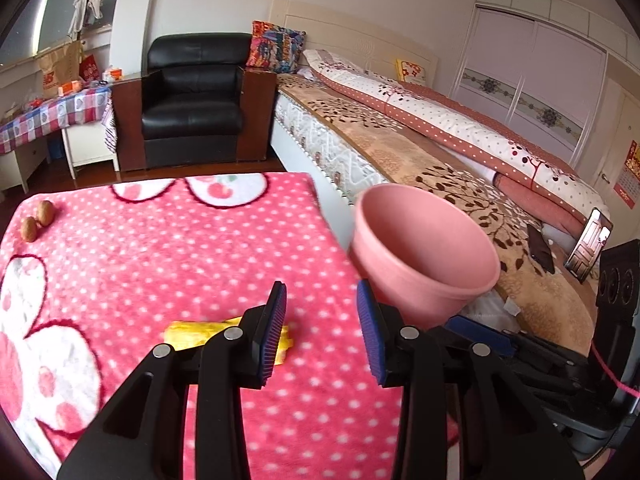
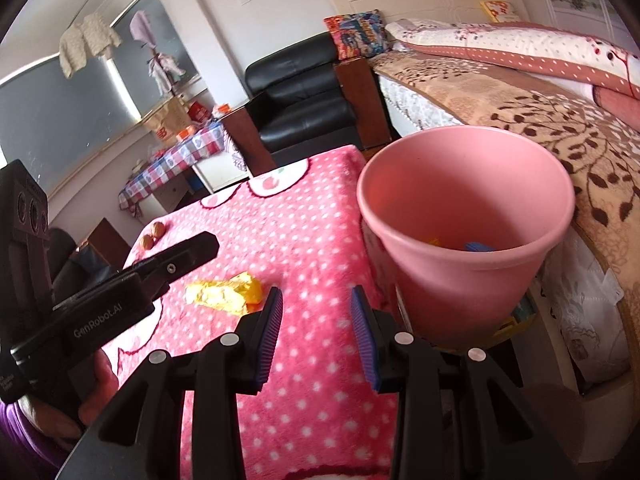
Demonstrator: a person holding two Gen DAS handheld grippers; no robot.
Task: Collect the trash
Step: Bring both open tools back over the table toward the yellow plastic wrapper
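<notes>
A crumpled yellow wrapper (image 1: 200, 334) lies on the pink polka-dot blanket (image 1: 160, 264), just behind my left gripper's left finger. My left gripper (image 1: 322, 334) is open and empty above the blanket. A pink bucket (image 1: 424, 256) stands at the blanket's right edge, beside the bed. In the right wrist view the wrapper (image 2: 224, 294) lies left of my open, empty right gripper (image 2: 316, 330), and the bucket (image 2: 464, 232) holds yellow and blue scraps. The left gripper (image 2: 180, 256) shows there at the left. Two walnuts (image 1: 38, 220) sit at the blanket's far left; they also show in the right wrist view (image 2: 153, 235).
A bed (image 1: 440, 148) with a brown leaf-patterned cover runs along the right, with a phone (image 1: 590, 246) propped on it. A black armchair (image 1: 192, 96) stands behind the blanket. A cluttered table with a checked cloth (image 1: 52, 114) is at the far left.
</notes>
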